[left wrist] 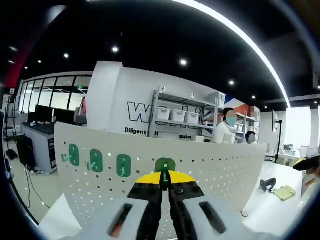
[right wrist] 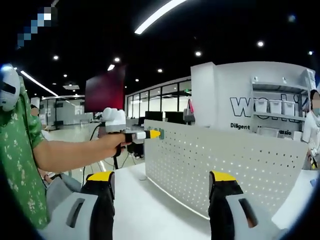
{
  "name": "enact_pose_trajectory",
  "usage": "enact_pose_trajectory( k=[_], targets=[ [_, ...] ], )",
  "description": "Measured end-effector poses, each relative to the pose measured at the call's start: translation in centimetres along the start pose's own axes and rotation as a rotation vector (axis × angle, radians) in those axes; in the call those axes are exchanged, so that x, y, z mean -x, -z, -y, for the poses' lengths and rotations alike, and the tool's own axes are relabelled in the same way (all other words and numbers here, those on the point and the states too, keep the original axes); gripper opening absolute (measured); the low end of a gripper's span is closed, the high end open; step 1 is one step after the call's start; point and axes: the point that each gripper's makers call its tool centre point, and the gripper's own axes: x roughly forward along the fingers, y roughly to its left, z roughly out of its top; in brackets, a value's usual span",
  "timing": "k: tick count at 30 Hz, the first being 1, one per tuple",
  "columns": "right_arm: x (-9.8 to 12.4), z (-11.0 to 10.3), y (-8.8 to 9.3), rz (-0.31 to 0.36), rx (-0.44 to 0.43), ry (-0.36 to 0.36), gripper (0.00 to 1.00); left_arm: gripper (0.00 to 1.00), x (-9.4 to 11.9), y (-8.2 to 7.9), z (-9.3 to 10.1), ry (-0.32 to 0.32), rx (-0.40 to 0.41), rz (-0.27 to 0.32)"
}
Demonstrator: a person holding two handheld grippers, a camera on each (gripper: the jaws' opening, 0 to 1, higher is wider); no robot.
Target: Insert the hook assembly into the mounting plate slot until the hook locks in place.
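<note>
A white perforated mounting plate (left wrist: 220, 170) stands upright on the table. Three green hook assemblies (left wrist: 95, 161) sit in a row on its left part. A fourth green hook (left wrist: 165, 164) rests against the plate, and my left gripper (left wrist: 165, 177) is shut on it with its yellow tips together. In the right gripper view the plate (right wrist: 225, 160) is seen from the side. There the left gripper (right wrist: 151, 134), held in a person's hand, presses the green hook (right wrist: 161, 133) to the plate's upper left edge. My right gripper (right wrist: 161, 180) is open wide and holds nothing.
The white table (right wrist: 150, 210) runs under the plate. A black tool (left wrist: 268, 184) and a yellowish cloth (left wrist: 285, 192) lie on it to the right. A shelf with white bins (left wrist: 175, 116) and a masked person (left wrist: 230, 127) are behind. A person's arm (right wrist: 70, 152) reaches in from the left.
</note>
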Motion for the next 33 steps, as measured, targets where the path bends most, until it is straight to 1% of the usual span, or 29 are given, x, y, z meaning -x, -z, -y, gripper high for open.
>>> enact_pose_trajectory(
  k=[3, 9, 13, 15, 20, 29, 33],
  targets=[
    [-0.1, 0.2, -0.1, 0.003, 0.001, -0.001, 0.79, 0.03, -0.7, 0.3, -0.4, -0.014, 0.006, -0.006],
    [-0.2, 0.7, -0.4, 0.003, 0.007, 0.001, 0.79, 0.03, -1.4, 0.7, -0.9, -0.031, 0.006, -0.014],
    [-0.1, 1.0, -0.7, 0.005, 0.012, 0.004, 0.79, 0.03, -1.9, 0.6, -0.7, -0.033, 0.007, -0.010],
    [-0.1, 1.1, -0.8, 0.010, 0.011, 0.003, 0.80, 0.03, -2.3, 0.5, -0.7, -0.037, -0.008, -0.007],
    [-0.1, 1.3, -1.0, 0.014, 0.013, 0.006, 0.80, 0.03, -2.6, 0.4, -0.9, -0.049, -0.009, -0.002],
    [-0.2, 1.6, -0.8, 0.007, 0.010, 0.012, 0.80, 0.03, -3.1, 0.7, -1.3, -0.063, -0.011, -0.005],
    [-0.3, 1.6, -0.7, 0.006, 0.010, 0.012, 0.80, 0.03, -3.3, 0.8, -1.5, -0.068, 0.002, -0.007]
  ],
)
